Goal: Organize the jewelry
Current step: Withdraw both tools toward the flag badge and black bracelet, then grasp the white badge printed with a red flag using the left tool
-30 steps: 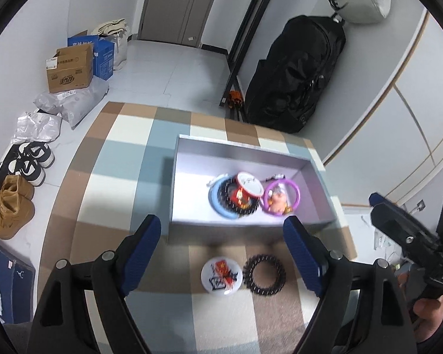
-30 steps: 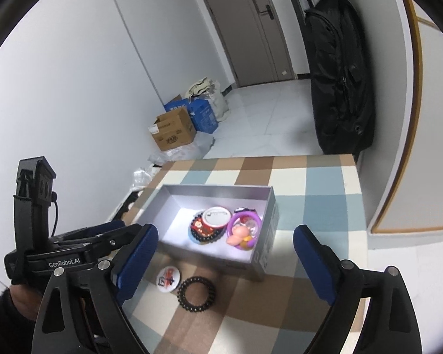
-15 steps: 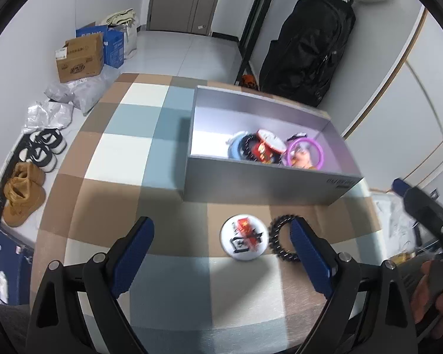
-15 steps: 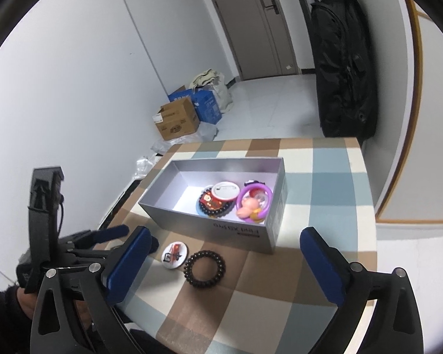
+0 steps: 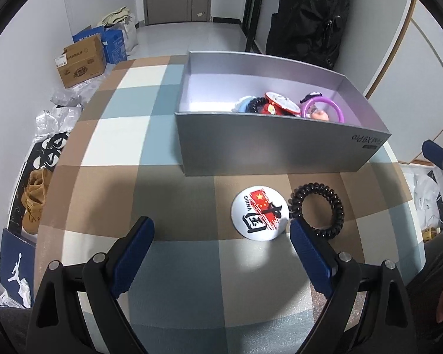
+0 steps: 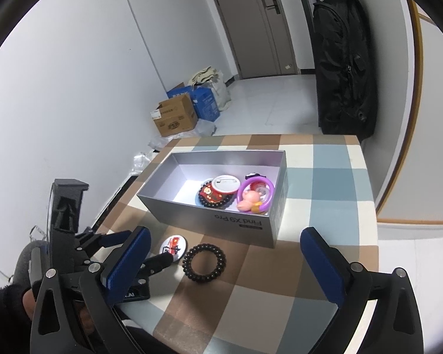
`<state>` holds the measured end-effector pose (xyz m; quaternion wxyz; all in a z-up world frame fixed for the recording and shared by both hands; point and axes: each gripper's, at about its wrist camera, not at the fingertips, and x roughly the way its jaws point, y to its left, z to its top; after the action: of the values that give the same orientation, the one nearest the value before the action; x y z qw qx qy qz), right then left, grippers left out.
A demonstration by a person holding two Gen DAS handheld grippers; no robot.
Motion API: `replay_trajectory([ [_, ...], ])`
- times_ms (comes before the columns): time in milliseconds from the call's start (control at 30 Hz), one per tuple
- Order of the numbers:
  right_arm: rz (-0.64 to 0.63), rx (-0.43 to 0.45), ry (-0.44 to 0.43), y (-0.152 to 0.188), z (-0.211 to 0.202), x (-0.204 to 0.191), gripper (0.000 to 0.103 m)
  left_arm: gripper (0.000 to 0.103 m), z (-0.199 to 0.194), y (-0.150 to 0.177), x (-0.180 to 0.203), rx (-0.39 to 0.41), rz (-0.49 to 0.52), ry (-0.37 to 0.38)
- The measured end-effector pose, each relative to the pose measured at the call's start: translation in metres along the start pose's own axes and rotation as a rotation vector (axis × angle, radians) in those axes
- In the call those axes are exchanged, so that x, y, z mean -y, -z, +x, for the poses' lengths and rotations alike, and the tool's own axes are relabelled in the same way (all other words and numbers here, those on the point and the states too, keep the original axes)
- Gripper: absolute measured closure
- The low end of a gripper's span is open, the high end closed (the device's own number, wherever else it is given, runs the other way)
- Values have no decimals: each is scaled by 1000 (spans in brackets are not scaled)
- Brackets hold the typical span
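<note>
A grey open box [image 5: 280, 150] [image 6: 221, 215] stands on the checkered table and holds a black bead bracelet [image 6: 214, 203], a round badge [image 6: 226, 183], a purple ring with a pink toy [image 6: 255, 196] and a blue piece. In front of the box lie a white China badge [image 5: 260, 211] [image 6: 173, 244] and a black coil bracelet [image 5: 317, 211] [image 6: 204, 262]. My left gripper [image 5: 221, 253] is open and empty, low over the table just short of the badge; it also shows in the right wrist view [image 6: 138, 249]. My right gripper [image 6: 226, 265] is open and empty, above the coil bracelet.
The checkered tablecloth [image 5: 118, 135] covers the table. On the floor to the left are cardboard boxes [image 5: 79, 59], bags and shoes [image 5: 34, 203]. A black bag [image 5: 307, 14] leans on the wall behind the table. A door [image 6: 251, 23] is at the back.
My left gripper has come down and forward toward the badge and coil bracelet, which now sit nearer its fingers. My right gripper has drawn back and risen slightly. Both stay open.
</note>
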<state>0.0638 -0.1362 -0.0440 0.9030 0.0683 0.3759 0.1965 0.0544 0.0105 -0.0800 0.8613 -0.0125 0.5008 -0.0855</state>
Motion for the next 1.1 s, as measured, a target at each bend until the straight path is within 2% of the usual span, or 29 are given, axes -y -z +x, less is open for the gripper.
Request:
replay_trajectory([
  [467, 43, 6, -2, -2, -2, 9, 1, 14, 2, -1, 10, 6, 39, 1],
  [667, 62, 5, 0, -2, -2, 14, 1, 27, 5, -4, 12, 25, 69, -9],
  [867, 84, 4, 0, -2, -2, 17, 1, 45, 4, -4, 18, 31, 101, 13],
  [967, 78, -2, 0, -2, -1, 15, 1, 64, 1, -6, 17, 27, 82, 58],
  [1100, 69, -5, -33, -1, -1, 12, 1, 66, 0, -9, 8, 14, 25, 120],
])
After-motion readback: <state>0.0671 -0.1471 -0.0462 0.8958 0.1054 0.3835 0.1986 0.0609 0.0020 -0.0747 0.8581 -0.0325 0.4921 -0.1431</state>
